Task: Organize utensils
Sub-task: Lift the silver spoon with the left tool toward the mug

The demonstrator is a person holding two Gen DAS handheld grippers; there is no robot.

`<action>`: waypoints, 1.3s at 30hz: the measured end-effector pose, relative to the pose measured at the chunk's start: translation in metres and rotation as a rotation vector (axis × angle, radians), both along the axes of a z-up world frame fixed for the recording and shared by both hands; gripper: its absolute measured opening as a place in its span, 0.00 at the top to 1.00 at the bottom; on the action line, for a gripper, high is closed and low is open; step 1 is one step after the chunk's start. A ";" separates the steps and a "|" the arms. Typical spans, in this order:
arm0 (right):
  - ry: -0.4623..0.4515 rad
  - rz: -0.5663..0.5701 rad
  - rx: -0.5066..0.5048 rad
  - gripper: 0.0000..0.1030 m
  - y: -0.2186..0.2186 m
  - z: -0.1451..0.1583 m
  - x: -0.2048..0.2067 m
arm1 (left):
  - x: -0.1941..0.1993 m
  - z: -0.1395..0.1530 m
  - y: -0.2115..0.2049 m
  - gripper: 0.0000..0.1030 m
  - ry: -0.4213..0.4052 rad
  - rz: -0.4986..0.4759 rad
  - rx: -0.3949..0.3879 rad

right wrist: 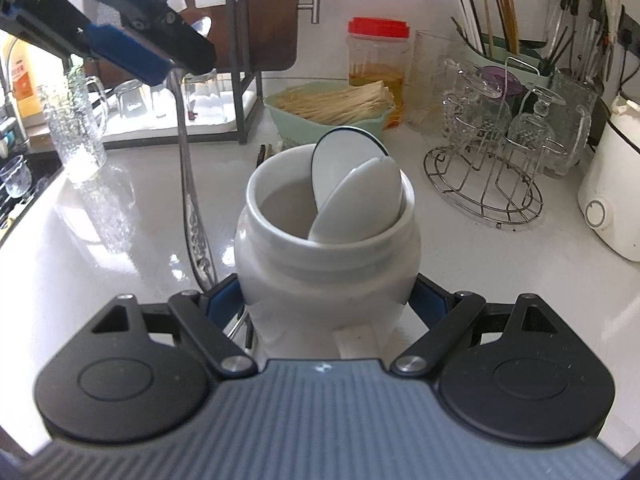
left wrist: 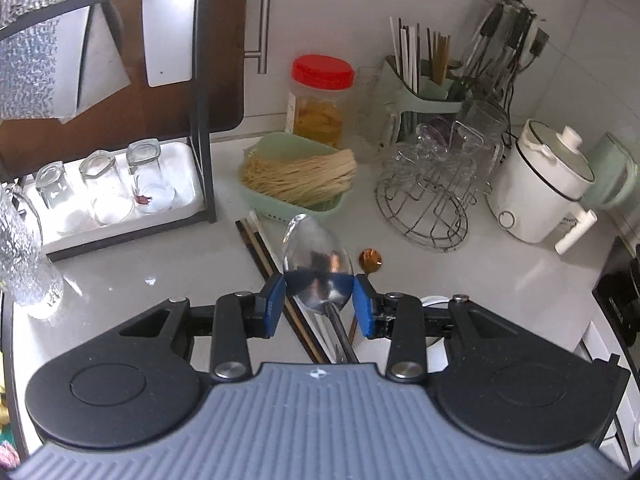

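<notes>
Ahead of my left gripper [left wrist: 319, 303] lie dark chopsticks [left wrist: 267, 258] on the white counter [left wrist: 500, 276], a green basket of dry noodles [left wrist: 298, 178] and a wire glass rack [left wrist: 424, 200]. Its blue pads pinch the shiny steel spoon [left wrist: 318, 264] by the bowl, handle hanging down beside the white ceramic jar [right wrist: 326, 252]. My right gripper [right wrist: 326, 304] clasps that jar, which holds two white ceramic spoons [right wrist: 356, 188].

A shiny steel spoon [left wrist: 318, 264] hangs bowl-up, its patterned handle pointing down just left of a white ceramic jar [right wrist: 326, 256]. Two white ceramic spoons [right wrist: 356, 192] lean inside the jar. Dark chopsticks [left wrist: 272, 276] lie behind it.
</notes>
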State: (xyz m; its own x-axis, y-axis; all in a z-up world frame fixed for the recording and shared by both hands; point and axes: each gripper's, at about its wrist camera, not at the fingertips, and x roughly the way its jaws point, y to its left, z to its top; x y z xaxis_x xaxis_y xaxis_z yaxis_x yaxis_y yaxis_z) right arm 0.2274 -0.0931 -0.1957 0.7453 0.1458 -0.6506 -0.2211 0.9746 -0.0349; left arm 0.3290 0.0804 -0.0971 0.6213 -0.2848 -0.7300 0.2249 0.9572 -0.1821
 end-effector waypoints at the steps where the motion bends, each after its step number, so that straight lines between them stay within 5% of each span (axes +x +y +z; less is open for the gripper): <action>1: -0.001 -0.006 0.000 0.12 0.001 0.000 0.000 | 0.001 0.000 0.001 0.59 0.001 -0.004 0.001; 16: -0.017 -0.035 0.001 0.12 0.006 -0.001 0.002 | -0.010 0.033 0.006 0.59 -0.035 -0.088 0.050; 39: -0.035 -0.045 0.005 0.12 0.008 -0.003 0.001 | -0.011 0.094 -0.015 0.59 -0.128 -0.114 0.012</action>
